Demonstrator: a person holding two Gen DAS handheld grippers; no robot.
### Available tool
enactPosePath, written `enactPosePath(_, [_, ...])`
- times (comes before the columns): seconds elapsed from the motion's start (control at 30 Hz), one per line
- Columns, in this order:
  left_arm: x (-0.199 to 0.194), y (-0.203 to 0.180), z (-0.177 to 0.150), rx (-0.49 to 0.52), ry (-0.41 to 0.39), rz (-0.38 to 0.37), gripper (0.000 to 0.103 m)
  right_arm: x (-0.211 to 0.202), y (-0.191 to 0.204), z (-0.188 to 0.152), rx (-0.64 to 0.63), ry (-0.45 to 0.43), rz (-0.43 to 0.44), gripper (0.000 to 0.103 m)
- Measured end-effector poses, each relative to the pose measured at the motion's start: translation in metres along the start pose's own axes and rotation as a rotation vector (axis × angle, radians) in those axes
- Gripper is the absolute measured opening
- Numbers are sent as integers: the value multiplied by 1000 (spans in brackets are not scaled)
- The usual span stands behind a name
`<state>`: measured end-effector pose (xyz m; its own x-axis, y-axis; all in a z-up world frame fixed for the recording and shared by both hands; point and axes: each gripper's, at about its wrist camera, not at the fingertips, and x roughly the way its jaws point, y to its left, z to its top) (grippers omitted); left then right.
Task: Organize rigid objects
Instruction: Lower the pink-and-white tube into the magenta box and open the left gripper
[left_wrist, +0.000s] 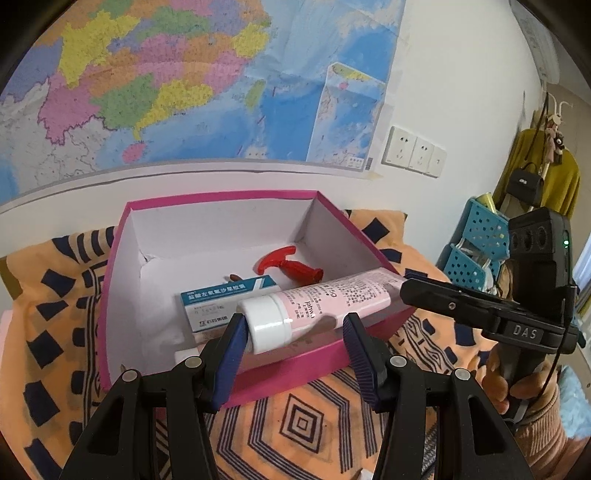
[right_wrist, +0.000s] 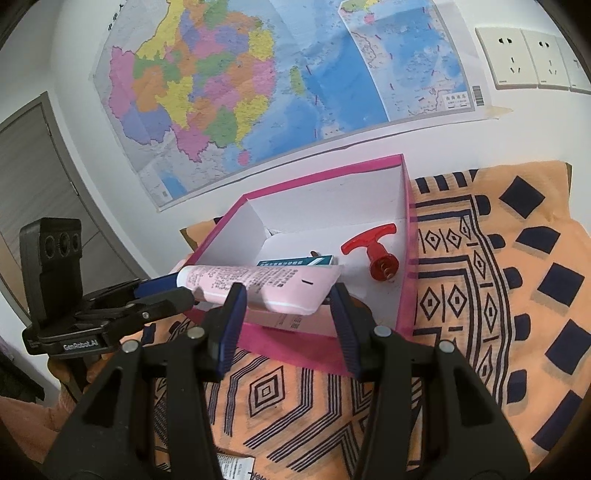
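Where cloth lies patterned, glossy tube, cardboard box

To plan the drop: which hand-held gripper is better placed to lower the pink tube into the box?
Right, probably: right hand-held gripper clamps the pink tube squarely, above the box.

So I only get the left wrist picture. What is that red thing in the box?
Observer: The right wrist view shows a metal spiral under its T-handle, so it is a red corkscrew.
Operator: And the far end of the pink tube?
Observer: It is a flat crimped end, sitting between the jaws of the right gripper.
Operator: Is there anything left of the wall map?
Observer: A grey door.
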<state>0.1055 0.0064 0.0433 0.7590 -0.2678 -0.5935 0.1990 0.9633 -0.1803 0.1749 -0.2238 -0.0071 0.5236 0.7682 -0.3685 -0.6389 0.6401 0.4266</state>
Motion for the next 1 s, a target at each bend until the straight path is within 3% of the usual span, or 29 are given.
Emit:
enactPosePath(0.63, [38,14,3,-35,81,12,54,26,-15,2,-2,53,-42,50])
enactPosePath(1.0, [53,22,0,-60,118,25,54,37,-6,5,-70,91,-104,50])
